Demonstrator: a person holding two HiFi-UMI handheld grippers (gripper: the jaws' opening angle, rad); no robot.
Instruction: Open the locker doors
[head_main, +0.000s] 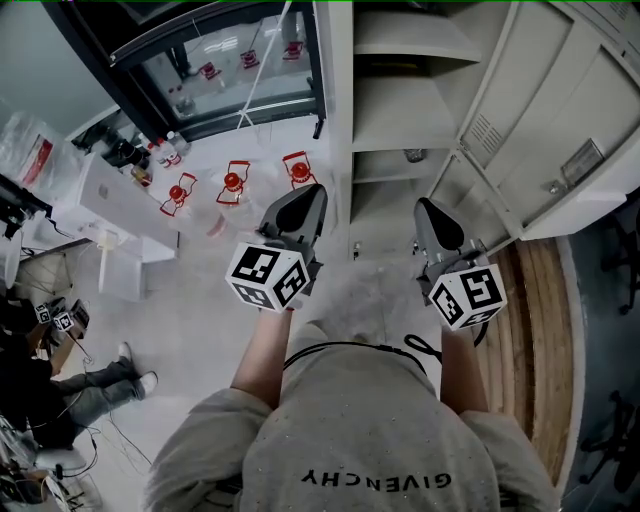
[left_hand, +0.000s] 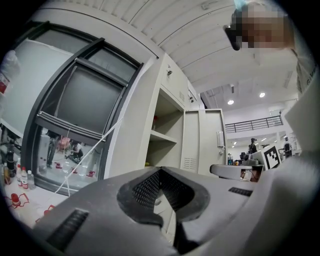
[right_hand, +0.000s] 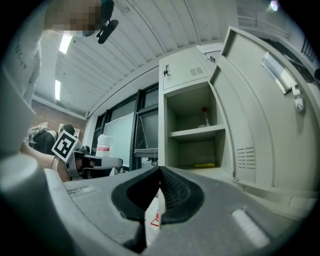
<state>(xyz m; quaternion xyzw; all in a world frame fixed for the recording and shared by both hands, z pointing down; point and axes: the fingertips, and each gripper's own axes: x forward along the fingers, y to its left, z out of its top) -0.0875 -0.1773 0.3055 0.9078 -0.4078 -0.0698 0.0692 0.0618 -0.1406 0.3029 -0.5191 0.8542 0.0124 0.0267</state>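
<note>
My left claw (head_main: 305, 195), right claw (head_main: 428, 208): both clenched, empty, facing locker (right_hand: 192, 135). Tall door (right_hand: 260, 110) open; next, likely the locker's shut top door (right_hand: 186, 71).

Looking like a lab or test space tbh: seeing grey metal lockers (head_main: 395, 110) beside a big dark-framed window (head_main: 230, 60), bottles (head_main: 165, 150) along the edge of a white bench (head_main: 110, 195), red markers (head_main: 232, 182) on the floor (head_main: 200, 300).
</note>
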